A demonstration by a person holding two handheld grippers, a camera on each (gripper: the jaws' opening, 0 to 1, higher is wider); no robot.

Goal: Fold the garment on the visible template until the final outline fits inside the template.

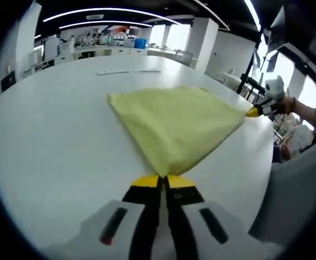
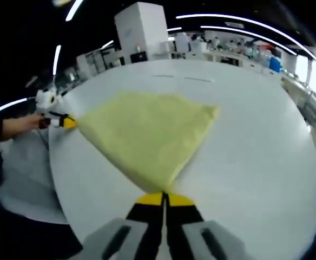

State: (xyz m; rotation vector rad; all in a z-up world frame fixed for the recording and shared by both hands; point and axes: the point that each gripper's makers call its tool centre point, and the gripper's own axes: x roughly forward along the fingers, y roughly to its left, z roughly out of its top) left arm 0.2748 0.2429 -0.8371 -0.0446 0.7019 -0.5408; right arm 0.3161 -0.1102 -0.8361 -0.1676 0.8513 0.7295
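Left gripper view: left gripper [image 1: 160, 181] clamped on yellow garment [image 1: 174, 122] corner, right gripper [image 1: 254, 111] pinching another (cloth stretched over white bench [image 1: 55, 141]). Mid-fold; next, carrying corners across.

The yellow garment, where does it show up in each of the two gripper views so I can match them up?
Left gripper view: the yellow garment lies mid-frame on the white table, one corner pinched by the left gripper, another by the right gripper.
Right gripper view: it lies mid-frame, one corner at the right gripper, another at the left gripper.
Shared landmark: the table's far markings.
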